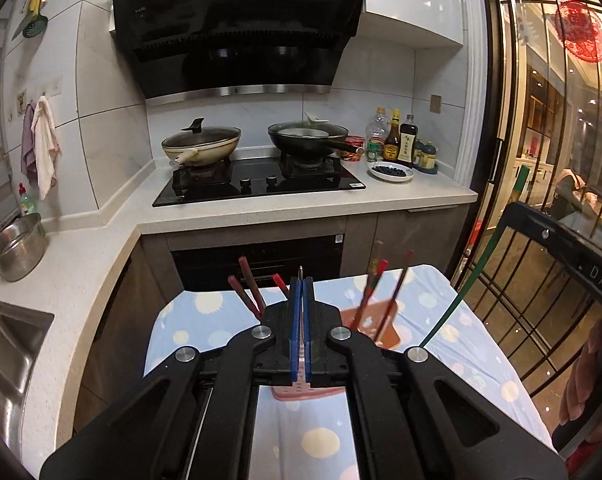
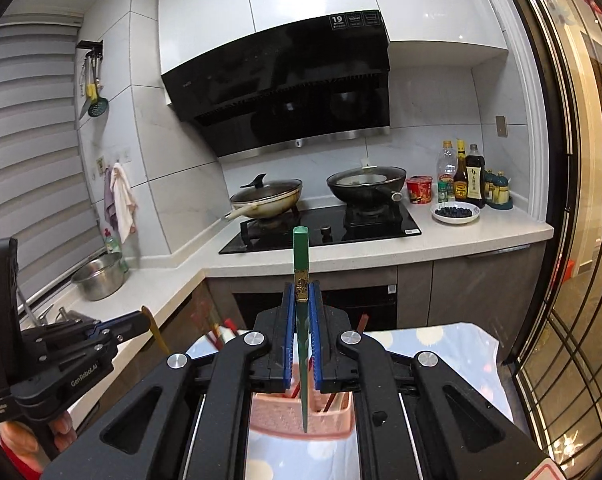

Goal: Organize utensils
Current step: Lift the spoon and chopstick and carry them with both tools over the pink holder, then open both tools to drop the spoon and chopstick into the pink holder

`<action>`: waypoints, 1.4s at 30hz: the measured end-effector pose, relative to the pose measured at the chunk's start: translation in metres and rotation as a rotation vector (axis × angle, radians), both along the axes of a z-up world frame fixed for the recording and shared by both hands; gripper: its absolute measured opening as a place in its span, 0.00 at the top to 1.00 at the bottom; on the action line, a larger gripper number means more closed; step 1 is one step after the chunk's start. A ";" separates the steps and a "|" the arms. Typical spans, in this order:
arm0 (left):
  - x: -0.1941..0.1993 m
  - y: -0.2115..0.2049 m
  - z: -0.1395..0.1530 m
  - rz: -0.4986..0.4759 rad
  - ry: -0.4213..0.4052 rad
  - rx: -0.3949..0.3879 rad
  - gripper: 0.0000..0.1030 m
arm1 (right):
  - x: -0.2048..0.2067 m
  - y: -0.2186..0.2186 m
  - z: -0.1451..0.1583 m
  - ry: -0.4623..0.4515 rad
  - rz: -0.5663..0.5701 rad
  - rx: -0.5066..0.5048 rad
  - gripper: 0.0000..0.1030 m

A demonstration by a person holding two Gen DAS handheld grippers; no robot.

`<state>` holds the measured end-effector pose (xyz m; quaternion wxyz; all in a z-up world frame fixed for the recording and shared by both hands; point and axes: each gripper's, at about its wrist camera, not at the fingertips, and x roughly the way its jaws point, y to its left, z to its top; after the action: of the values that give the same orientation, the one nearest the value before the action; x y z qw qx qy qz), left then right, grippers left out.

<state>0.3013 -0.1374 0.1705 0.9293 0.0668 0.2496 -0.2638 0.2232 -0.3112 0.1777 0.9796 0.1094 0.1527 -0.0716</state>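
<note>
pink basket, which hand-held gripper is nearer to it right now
Right. The right hand-held gripper is directly above the pink basket, holding a green chopstick over it. The left hand-held gripper is off to the left side.

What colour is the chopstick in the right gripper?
Green, with a gold band near its top; the chopstick shows best in the right wrist view.

A home kitchen: beyond the fingers, two lidded woks (image 2: 267,196) sit on a black gas hob (image 2: 321,228) under a slanted range hood (image 2: 277,80), sauce bottles (image 2: 461,176) to the right, a steel sink (image 1: 5,344) to the left.
</note>
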 end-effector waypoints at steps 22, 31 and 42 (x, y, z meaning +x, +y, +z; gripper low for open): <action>0.068 -0.017 -0.060 0.034 0.117 0.061 0.99 | 0.092 -0.011 -0.069 0.171 0.004 0.010 0.93; 0.070 -0.015 -0.068 0.070 0.127 0.054 0.51 | 0.091 -0.006 -0.082 0.193 -0.005 -0.013 0.76; 0.055 -0.002 -0.065 0.082 0.133 0.034 0.48 | 0.065 0.001 -0.081 0.191 -0.016 -0.024 0.70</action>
<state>0.3565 -0.1397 0.1050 0.9195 0.0548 0.3177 -0.2249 0.2883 -0.3105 0.0972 0.9612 0.0914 0.2435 -0.0916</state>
